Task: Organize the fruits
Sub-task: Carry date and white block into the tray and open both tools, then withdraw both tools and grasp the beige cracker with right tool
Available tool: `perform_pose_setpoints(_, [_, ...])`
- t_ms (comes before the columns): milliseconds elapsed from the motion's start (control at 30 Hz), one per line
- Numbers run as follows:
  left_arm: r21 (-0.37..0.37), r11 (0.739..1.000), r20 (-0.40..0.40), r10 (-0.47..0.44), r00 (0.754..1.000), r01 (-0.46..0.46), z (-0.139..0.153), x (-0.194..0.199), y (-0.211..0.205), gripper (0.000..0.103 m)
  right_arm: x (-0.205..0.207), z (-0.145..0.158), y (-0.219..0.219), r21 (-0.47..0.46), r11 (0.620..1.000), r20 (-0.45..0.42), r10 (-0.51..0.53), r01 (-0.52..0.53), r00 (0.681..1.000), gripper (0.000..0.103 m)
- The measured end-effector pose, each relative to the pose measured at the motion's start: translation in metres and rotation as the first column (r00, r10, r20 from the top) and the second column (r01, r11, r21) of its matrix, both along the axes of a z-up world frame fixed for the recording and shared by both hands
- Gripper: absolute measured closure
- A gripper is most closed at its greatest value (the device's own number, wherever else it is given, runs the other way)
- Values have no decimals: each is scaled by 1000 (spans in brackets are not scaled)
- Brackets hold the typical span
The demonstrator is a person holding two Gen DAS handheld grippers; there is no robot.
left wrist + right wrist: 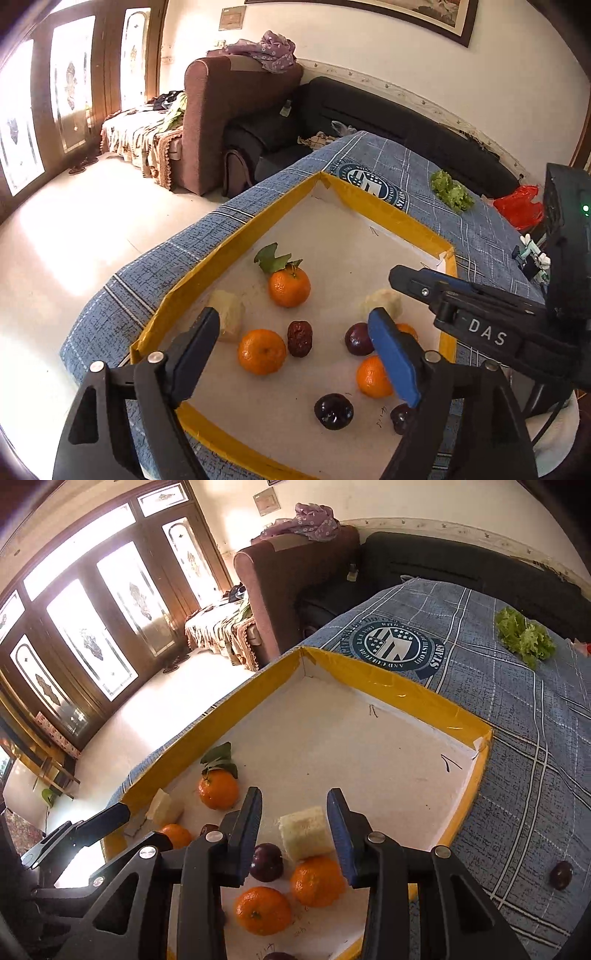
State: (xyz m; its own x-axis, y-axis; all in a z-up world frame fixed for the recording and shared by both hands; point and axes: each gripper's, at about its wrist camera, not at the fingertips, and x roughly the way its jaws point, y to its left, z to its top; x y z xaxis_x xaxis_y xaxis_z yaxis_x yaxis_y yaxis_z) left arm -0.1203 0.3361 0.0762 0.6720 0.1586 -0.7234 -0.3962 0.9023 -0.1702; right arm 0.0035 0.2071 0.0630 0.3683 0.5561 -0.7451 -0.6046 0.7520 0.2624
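Two sofas behind blue-clothed table

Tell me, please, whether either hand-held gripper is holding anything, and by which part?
Nothing is held: the left hand-held gripper and right hand-held gripper both stand open above the tray.

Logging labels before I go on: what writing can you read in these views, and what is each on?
"DAS": white letters on the right gripper.
"STARS": banner of the round emblem printed on the tablecloth; its ring lettering is too distorted to read.
Pen scribbles on the tray floor: unreadable.
Wall plaque: too blurred.
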Motion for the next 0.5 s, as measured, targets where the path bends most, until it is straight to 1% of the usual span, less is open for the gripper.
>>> perform_pose_setpoints(33, [15,1000,-10,13,1000,-13,3,-1,-4,14,-3,4,-3,6,1000,4,-4,4,1000,62])
perform_pose_setpoints(100, [32,999,-20,4,1000,-3,7,-5,-15,14,-9,10,-11,19,1000,12,-13,13,1000,62])
perform_pose_setpoints(167, [32,999,-10,-19,1000,19,12,-9,-25,14,-16,17,-21,29,999,20,-25,24,999,62])
perform_pose_setpoints(367, [81,995,29,-55,998,52,34,-29,-58,14,-37,31,-62,54,996,47,-74,71,996,61])
perform_pose_setpoints(500, [108,991,51,-88,995,82,47,-42,-79,14,-49,38,-97,77,990,58,-123,118,991,56])
